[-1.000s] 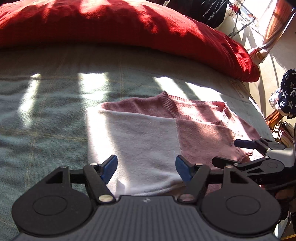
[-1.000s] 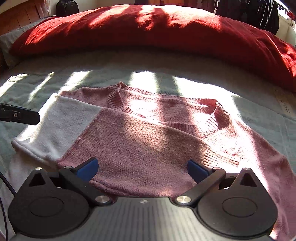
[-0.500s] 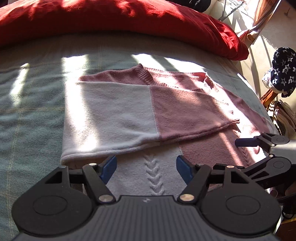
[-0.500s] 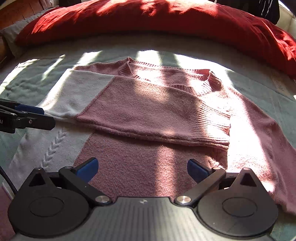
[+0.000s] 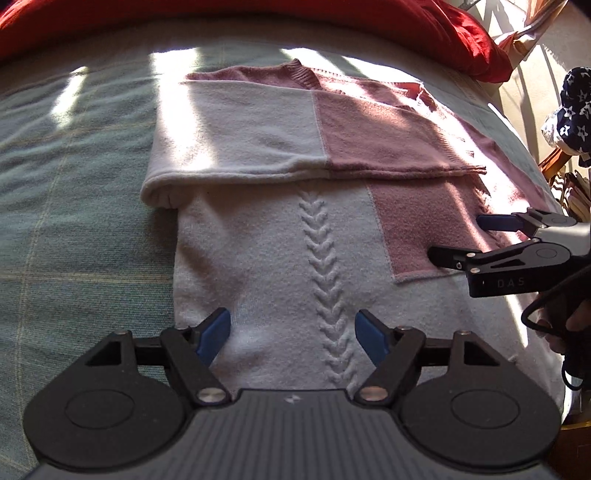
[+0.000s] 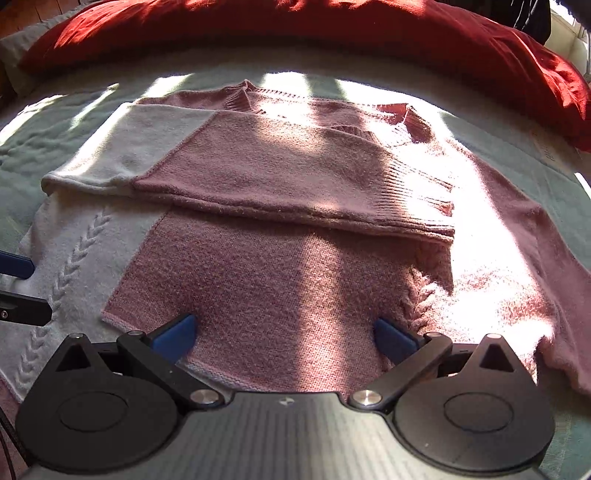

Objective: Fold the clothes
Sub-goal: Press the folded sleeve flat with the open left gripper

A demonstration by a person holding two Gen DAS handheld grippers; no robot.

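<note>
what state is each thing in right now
sweater: flat on the bed, one sleeve folded across the chest, other sleeve still spread out
left gripper: jaws opening, empty, over the white half
right gripper: open, empty, over the pink half
red pillow: lying behind the sweater

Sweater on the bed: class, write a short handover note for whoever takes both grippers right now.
Left gripper: jaws opening, nothing between them, over the white cable-knit half.
Right gripper: open, empty, over the pink half.
Sweater: flat on the green blanket, neckline toward the red duvet.
Done: one sleeve folded across the chest.
Left: the other sleeve lies out to the side; fold it in, then fold the body.
</note>
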